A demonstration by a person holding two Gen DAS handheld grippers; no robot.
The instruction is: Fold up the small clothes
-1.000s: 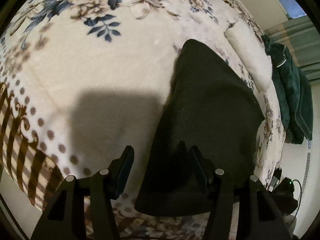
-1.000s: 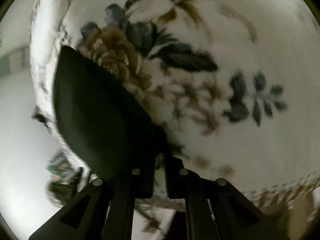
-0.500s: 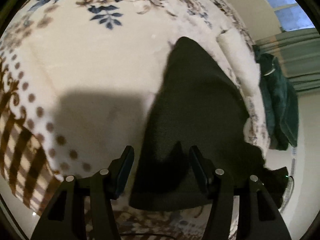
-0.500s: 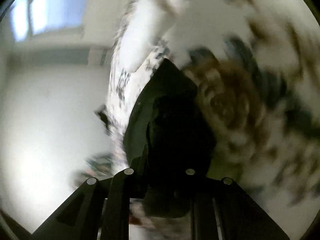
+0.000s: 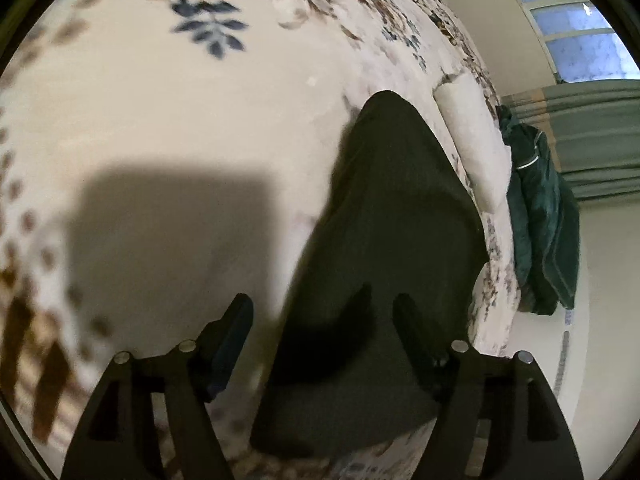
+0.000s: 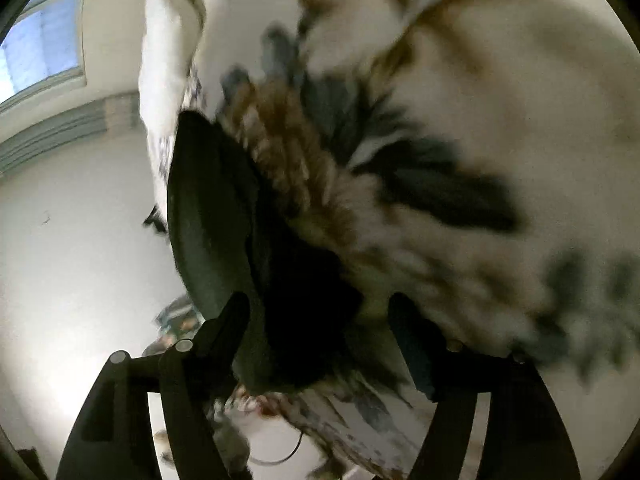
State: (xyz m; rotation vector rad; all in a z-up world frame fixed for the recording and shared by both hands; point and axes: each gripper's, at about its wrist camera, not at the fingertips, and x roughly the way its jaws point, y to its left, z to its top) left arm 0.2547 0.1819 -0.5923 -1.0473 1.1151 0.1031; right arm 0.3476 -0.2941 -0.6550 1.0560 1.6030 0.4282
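Dark cloth, center frame on the bed, looks soft and floppy; my 2 grippers, left gripper and right gripper, are apart; I'd grab its near edge.

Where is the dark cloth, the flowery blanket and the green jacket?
dark cloth point(image 5: 384, 216), left wrist view, its middle.
flowery blanket point(image 5: 208, 112), left wrist view, bare cream part.
green jacket point(image 5: 544, 216), left wrist view, its middle.

Left gripper jaws apart over dark cloth.

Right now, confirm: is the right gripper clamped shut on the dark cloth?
No. The right gripper has its fingers spread wide, with the dark cloth lying loose between them.
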